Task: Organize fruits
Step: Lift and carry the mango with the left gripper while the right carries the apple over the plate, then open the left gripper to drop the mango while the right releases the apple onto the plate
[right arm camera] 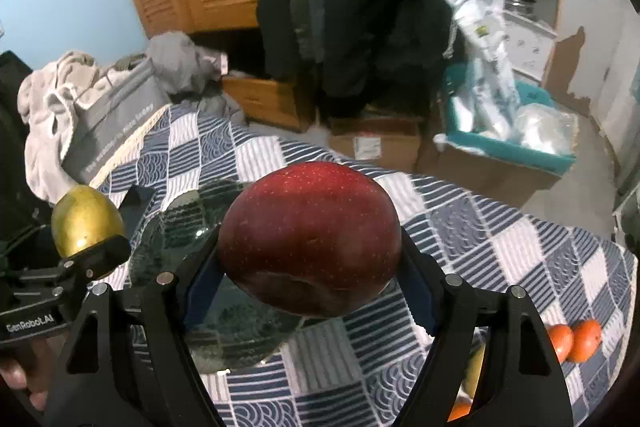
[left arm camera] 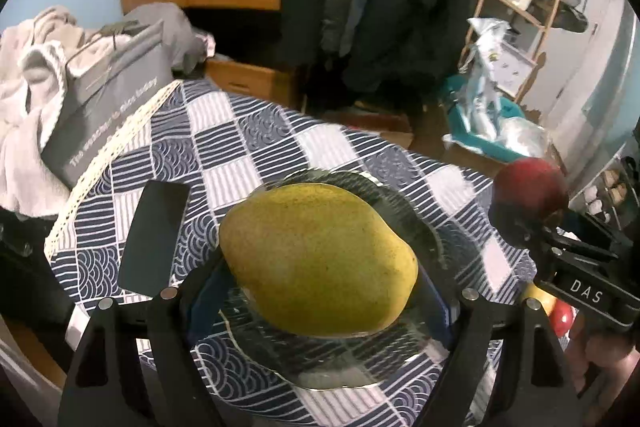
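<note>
My left gripper [left arm camera: 320, 279] is shut on a yellow-green pear [left arm camera: 318, 259] and holds it just above a clear glass plate [left arm camera: 400, 195] on the checked blue and white tablecloth [left arm camera: 240, 143]. My right gripper [right arm camera: 310, 267] is shut on a dark red apple [right arm camera: 310, 237], hanging over the right side of the same glass plate [right arm camera: 180, 223]. Each wrist view shows the other gripper with its fruit: the apple [left arm camera: 530, 185] at the right, the pear [right arm camera: 86, 221] at the left. Two oranges [right arm camera: 574, 341] lie on the cloth at the right.
A dark phone [left arm camera: 154, 239] lies left of the plate. A grey bag [left arm camera: 112, 103] and crumpled clothes [left arm camera: 28, 75] sit at the table's far left. More fruit [left arm camera: 552, 307] shows near the right edge. Beyond the table stand cardboard boxes [right arm camera: 376, 143] and a teal bin [right arm camera: 504, 131].
</note>
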Available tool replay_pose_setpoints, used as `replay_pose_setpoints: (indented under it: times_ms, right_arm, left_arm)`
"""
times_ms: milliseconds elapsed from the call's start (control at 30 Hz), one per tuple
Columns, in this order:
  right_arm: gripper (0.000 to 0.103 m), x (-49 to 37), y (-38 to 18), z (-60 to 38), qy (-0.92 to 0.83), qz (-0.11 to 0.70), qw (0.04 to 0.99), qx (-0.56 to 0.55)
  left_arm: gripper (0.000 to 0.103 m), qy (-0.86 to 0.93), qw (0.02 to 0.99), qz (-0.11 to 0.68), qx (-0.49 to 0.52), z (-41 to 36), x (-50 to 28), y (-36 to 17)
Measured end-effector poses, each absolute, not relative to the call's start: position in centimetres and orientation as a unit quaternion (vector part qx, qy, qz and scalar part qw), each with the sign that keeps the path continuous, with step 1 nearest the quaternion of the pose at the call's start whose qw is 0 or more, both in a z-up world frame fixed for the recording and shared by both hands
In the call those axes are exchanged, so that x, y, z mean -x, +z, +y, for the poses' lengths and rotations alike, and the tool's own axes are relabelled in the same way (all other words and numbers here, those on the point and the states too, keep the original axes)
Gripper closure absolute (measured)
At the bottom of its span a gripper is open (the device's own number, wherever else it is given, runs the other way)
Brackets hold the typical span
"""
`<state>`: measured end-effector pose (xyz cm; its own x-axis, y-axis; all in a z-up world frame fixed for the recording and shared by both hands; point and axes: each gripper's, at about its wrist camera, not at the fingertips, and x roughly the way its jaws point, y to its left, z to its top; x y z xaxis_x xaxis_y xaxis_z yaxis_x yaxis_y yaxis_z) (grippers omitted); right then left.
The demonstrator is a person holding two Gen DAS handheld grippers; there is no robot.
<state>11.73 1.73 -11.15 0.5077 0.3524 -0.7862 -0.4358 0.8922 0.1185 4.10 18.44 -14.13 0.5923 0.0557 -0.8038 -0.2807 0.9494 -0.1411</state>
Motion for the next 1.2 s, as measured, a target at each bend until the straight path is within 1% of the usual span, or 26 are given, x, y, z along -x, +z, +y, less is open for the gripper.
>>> replay_pose_setpoints:
  times_ms: [267, 567, 700, 1200]
  right_arm:
    - [0.025, -12.5, -14.3, 5.6, 0.251, 0.471, 0.842, 0.074]
    - [0.024, -14.0, -18.1, 6.7, 0.257, 0.511, 0.817, 0.076]
    - [0.024, -14.1, -19.0, 6.7, 0.256, 0.523, 0.810, 0.071]
    - [0.024, -14.4, -20.6, 6.2, 0.252, 0.549, 0.794, 0.067]
  left_arm:
    - [0.018, 0.111, 0.861, 0.474, 0.144, 20.5, -4.8, -17.5]
    - [0.018, 0.125, 0.830, 0.521, 0.156, 21.6, -5.0, -21.5]
    - [0.018, 0.125, 0.822, 0.528, 0.171, 21.9, -4.9, -22.1]
    - [0.018, 0.118, 0.806, 0.560, 0.154, 21.0, -5.6, -23.4]
